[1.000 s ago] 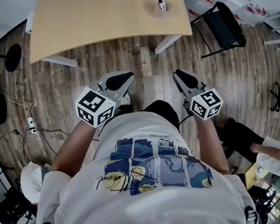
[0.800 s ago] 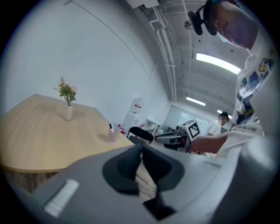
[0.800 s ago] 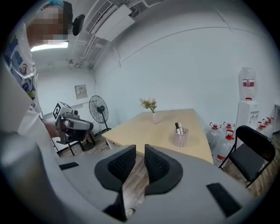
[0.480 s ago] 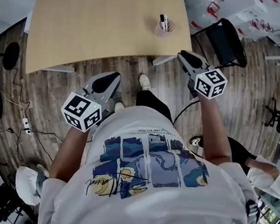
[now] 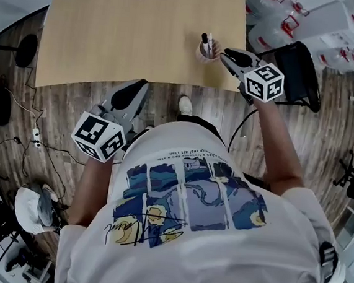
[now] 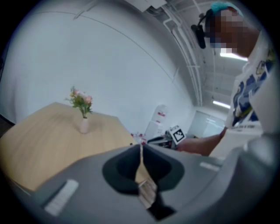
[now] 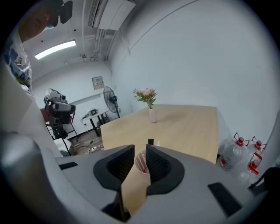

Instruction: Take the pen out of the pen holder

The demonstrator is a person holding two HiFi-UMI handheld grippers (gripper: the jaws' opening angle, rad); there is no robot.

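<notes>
A pale pink pen holder (image 5: 207,50) stands near the right front corner of the wooden table (image 5: 113,32), with a black pen (image 5: 204,39) and a white pen (image 5: 210,40) upright in it. My right gripper (image 5: 225,53) is just right of the holder, level with its rim, holding nothing. In the right gripper view the ribbed holder (image 7: 141,164) shows through the narrow gap of the gripper (image 7: 140,154), with the black pen's top (image 7: 150,141) just above the jaws. My left gripper (image 5: 134,92) hangs shut and empty over the table's front edge (image 6: 141,148).
A small vase of flowers (image 7: 152,114) stands at the table's far side (image 6: 83,124). A black chair (image 5: 299,65) and water bottles (image 7: 231,153) are right of the table. A fan (image 7: 109,99) and cables (image 5: 37,143) are on the left floor.
The person has stepped up to the table. My right gripper rose and moved forward to the pen holder's side. My left gripper came up to the table's front edge.
</notes>
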